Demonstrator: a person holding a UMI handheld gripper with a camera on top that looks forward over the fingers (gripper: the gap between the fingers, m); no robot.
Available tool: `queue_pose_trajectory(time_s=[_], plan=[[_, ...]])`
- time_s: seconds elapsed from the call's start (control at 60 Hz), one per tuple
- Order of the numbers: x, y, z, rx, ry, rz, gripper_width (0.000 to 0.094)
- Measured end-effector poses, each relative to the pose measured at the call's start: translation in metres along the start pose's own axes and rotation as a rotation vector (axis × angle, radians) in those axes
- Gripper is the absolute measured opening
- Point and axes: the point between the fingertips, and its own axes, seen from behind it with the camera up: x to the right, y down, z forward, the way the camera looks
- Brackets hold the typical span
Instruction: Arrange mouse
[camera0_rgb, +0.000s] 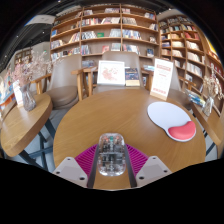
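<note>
We level our gripper (112, 172) over the table (100, 115), its 2 fingers clamping the transparent mouse (112, 155); no writing legible.

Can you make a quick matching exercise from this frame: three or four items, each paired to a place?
Items:
1. mouse
2. mouse pad
3. open book
4. white sign

Places:
A. far side of the table, beyond the mouse
B. between the tool fingers
C. table's far right edge, standing upright
D. on the table, right of the mouse

Pairs: 1-B, 2-D, 3-A, 4-C
</note>
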Motion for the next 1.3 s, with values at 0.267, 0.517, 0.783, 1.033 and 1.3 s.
queue_pose_trajectory(time_s=[0.267,0.517,0.783,1.033,1.3], plan=[[0.008,-0.028,-0.014,-0.007,-0.028,-0.01,0.0435],[0.102,-0.139,-0.016,0.112,0.019,-0.017,0.0438],[0.238,-0.14,0.067,0.057,0.134,-0.02,0.0437],[0.27,-0.096,0.117,-0.012,0.09,0.028,0.0438],[0.274,-0.096,0.106,-0.005,0.09,0.047,0.0832]])
